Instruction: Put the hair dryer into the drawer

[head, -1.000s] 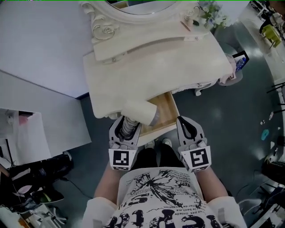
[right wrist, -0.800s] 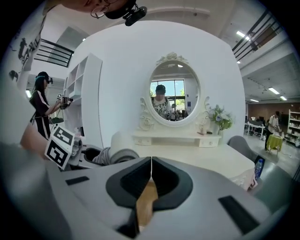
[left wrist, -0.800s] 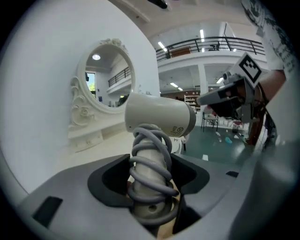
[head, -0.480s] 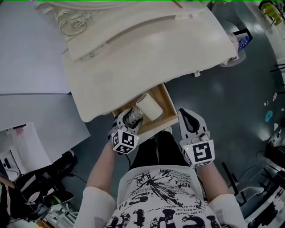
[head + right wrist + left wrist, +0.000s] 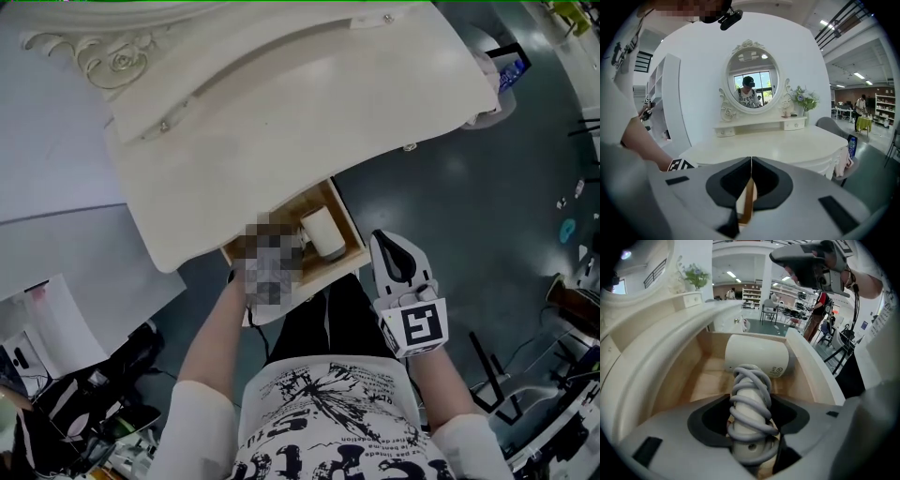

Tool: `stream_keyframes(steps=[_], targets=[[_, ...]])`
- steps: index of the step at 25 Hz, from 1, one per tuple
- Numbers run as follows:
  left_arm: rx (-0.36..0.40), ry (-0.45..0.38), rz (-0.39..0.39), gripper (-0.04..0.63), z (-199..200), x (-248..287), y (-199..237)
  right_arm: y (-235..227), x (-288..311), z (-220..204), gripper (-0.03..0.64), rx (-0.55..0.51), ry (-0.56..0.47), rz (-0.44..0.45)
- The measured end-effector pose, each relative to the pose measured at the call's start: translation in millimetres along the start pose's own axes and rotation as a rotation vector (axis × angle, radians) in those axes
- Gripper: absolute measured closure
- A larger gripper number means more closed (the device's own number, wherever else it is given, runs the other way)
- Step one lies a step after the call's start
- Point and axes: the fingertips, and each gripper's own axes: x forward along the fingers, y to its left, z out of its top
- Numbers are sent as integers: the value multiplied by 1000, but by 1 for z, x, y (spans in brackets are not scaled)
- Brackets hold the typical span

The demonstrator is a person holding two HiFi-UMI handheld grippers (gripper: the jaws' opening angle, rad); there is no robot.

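1. Pale wood is lining the open drawer [image 5: 341, 208] that is standing pulled out from under the front edge of the cream dressing table [image 5: 281, 122]; in the left gripper view its board floor and side walls [image 5: 679, 376] are showing clearly.
2. The white hair dryer [image 5: 322, 232] is sitting within the drawer's walls, toward its right side in the head view. Its barrel [image 5: 757, 356] is lying crosswise over the drawer floor; whether it is touching the boards cannot be made out.
3. The left gripper [image 5: 751, 420] is clamping the dryer's handle, with its jaws standing fairly wide around it and a dark pad pressing on each side.
4. A grey cord [image 5: 750, 394] is coiling round that handle in several loops, right where the jaws are holding it.
5. In the head view the left gripper is lying under a blurred patch at the drawer's front left corner, with the person's bare forearm [image 5: 211, 347] reaching up to it.
6. The right gripper [image 5: 386, 246] is hovering just right of the drawer's front corner, apart from it, its marker cube [image 5: 419, 327] facing the camera.
7. Its jaws [image 5: 751, 164] are meeting tip to tip, with nothing between them.
8. Beyond them the right gripper view is taking in the table top, an oval mirror [image 5: 752, 77] and a vase of flowers [image 5: 804, 99].
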Motion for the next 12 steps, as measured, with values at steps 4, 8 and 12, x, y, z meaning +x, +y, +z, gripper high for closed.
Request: stream_keyframes(steps=[4,8,12], targets=[[31,63,-55,328,-8,18,-3,-4,3,-2,600,8,-5,-5],[19,79,-97,328,-11,26,-4,-6,5,-1,600,11,-16,-4],[32,115,-113,327,-17,34,-3,-6,7,-1,600,10,-16,0]])
